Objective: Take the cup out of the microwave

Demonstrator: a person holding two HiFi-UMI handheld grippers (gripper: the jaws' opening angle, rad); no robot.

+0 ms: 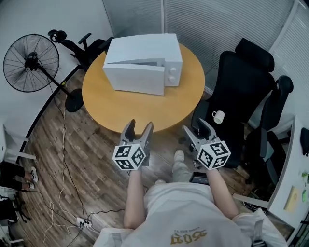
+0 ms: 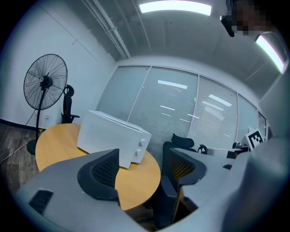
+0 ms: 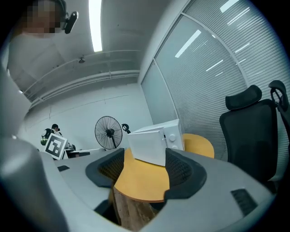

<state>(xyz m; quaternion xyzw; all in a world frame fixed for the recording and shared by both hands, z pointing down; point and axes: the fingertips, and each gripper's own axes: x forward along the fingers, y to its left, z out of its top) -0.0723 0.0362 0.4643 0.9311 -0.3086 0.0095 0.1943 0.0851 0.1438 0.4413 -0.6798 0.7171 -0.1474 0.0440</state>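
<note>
A black office chair (image 1: 241, 91) stands tight against the table's right side, just beyond your right gripper (image 1: 197, 128). The white cup (image 1: 218, 116) rests on that chair, outside the microwave (image 1: 145, 62), and neither gripper touches it. The microwave stands on the far half of the round wooden table (image 1: 130, 108) with its door a little ajar; its inside doesn't show. Only bare tabletop lies between your grippers and the microwave. Your left gripper (image 1: 139, 126) hangs at the near table edge, jaws wide apart with nothing in them, and your right gripper's jaws gape just as wide and empty. A standing fan (image 1: 31, 62) and a second chair (image 1: 79, 46) sit left of the table, and a power strip (image 1: 83, 223) lies on the wood-plank floor (image 1: 72, 159). Blinds (image 1: 217, 24) line the wall behind. Only the head view shows the cup. The gripper views add ceiling light strips (image 2: 174, 7), and the right gripper view shows a person (image 3: 53, 130) far off on the left
</note>
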